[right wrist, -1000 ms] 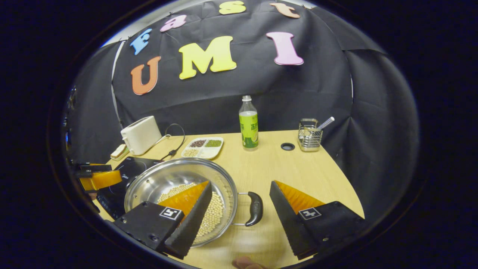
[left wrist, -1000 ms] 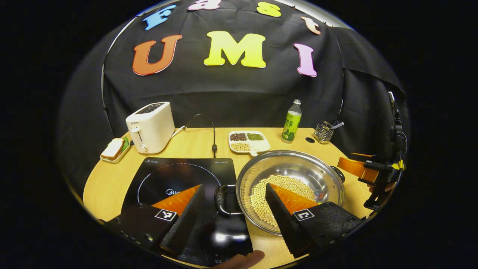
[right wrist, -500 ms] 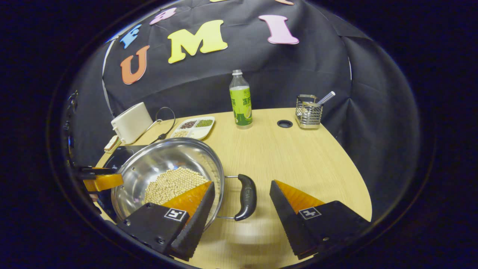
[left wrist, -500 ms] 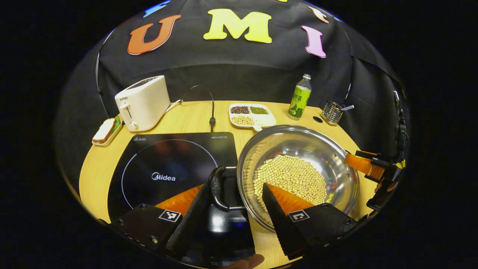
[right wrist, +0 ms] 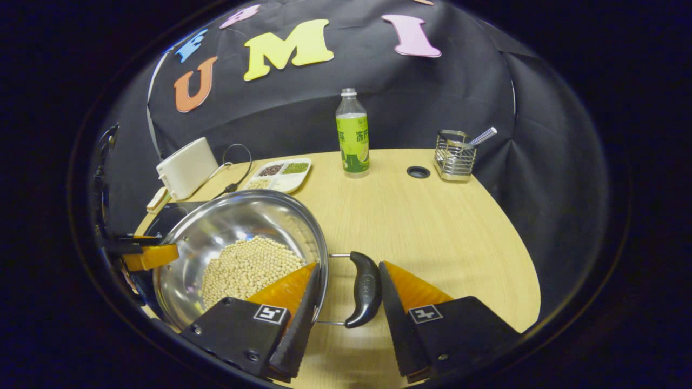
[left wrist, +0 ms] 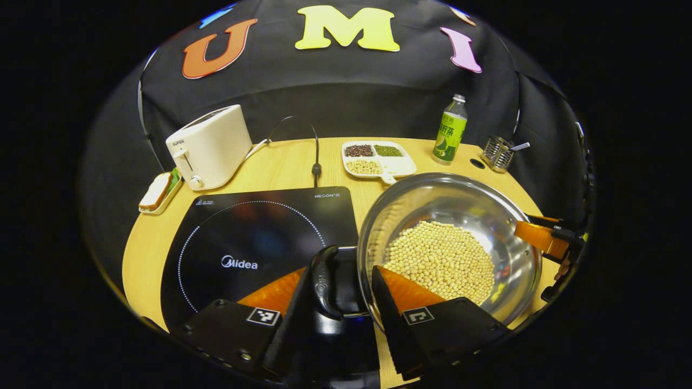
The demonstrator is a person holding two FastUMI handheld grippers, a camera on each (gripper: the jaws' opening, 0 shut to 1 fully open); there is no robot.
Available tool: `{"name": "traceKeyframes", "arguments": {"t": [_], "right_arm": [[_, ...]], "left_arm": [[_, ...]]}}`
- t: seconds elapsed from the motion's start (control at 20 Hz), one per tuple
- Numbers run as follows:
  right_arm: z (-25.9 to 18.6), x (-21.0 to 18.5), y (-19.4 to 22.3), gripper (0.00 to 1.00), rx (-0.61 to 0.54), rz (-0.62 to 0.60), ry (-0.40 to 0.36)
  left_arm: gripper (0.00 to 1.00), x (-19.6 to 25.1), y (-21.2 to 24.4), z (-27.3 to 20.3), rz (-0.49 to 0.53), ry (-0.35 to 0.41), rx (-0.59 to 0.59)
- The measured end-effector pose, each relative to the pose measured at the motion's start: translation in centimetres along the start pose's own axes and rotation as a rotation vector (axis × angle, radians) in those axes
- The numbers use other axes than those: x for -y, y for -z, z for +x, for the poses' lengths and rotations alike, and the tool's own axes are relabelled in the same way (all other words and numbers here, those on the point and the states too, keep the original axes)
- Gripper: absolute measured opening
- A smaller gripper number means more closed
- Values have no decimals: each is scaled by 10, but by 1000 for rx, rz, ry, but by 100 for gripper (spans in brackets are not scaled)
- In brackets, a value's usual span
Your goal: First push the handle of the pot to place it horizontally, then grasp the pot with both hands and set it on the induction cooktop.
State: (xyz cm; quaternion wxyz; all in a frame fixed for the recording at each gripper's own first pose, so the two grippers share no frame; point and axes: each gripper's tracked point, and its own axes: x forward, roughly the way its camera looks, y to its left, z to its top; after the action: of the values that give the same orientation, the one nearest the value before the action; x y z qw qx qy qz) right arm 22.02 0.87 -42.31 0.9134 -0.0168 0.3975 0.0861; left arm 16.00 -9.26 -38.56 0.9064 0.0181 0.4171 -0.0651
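A steel pot (left wrist: 448, 202) holding soybeans (left wrist: 440, 259) stands just right of the black induction cooktop (left wrist: 243, 232). In the left gripper view, my left gripper (left wrist: 339, 269) straddles the pot's black left handle (left wrist: 323, 281). Its jaws are narrow, with one finger against the handle and the other at the pot's rim. In the right gripper view, my right gripper (right wrist: 348, 265) straddles the right handle (right wrist: 365, 289) of the pot (right wrist: 232, 221) the same way, with a gap still showing. The other gripper shows beyond the pot in each view, the right gripper (left wrist: 543, 237) and the left gripper (right wrist: 146, 255).
A white toaster (left wrist: 208, 146) with its cable (left wrist: 316, 170) and a sandwich tray (left wrist: 157, 192) stand behind the cooktop. A divided dish of beans (left wrist: 378, 159), a green bottle (left wrist: 450, 135) and a wire holder (left wrist: 497, 154) line the back of the table. A cable hole (right wrist: 417, 172) lies near the holder.
Both grippers have moved down and in onto the pot's handles, and their jaws have narrowed around them. The pot looks larger and closer in both views.
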Motion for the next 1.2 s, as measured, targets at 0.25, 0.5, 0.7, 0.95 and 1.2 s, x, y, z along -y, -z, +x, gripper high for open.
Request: {"name": "traceKeyframes", "arguments": {"t": [0.25, 0.5, 0.7, 0.95, 1.2], "right_arm": [[2, 0, 3, 67, 20, -7, -5], [5, 0, 4, 67, 34, -3, 13], [5, 0, 4, 67, 26, -32, 24], [-11, -2, 8, 64, -2, -7, 37], [-49, -2, -15, 63, 35, -10, 51]], "left_arm": [[65, 3, -1, 5, 24, -33, 27], [64, 3, -2, 6, 27, -43, 43], [63, 2, -4, 9, 18, -31, 47], [58, 4, -4, -1, -3, -31, 25], [58, 11, -24, -39, 0, -11, 88]]}}
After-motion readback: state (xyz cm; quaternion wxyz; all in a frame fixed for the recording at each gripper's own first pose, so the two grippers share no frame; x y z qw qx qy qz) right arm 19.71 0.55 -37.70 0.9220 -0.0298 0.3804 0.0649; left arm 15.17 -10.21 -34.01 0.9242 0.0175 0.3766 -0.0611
